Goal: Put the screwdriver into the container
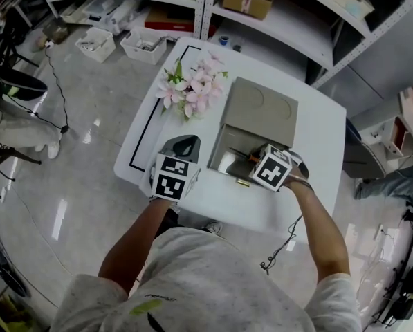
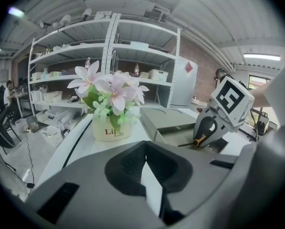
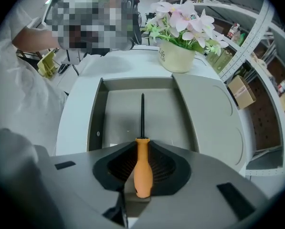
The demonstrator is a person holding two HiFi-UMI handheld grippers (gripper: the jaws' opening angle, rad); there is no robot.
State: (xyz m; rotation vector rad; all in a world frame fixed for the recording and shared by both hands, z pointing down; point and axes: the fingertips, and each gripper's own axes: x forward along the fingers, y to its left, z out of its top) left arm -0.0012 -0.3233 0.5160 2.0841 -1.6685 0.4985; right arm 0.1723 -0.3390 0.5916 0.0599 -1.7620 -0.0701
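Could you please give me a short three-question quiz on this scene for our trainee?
1. True or false: the screwdriver lies released inside the container.
2. Which colour is the handle that the right gripper clamps? A orange, B blue, C green.
3. Fill in: near the container stands a pot of ____.
Key: 1 false, the right gripper holds it at the open container; 2 A; 3 flowers.

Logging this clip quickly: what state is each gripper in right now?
Left gripper: closed, holding nothing.
Right gripper: closed on the screwdriver, by its orange handle.
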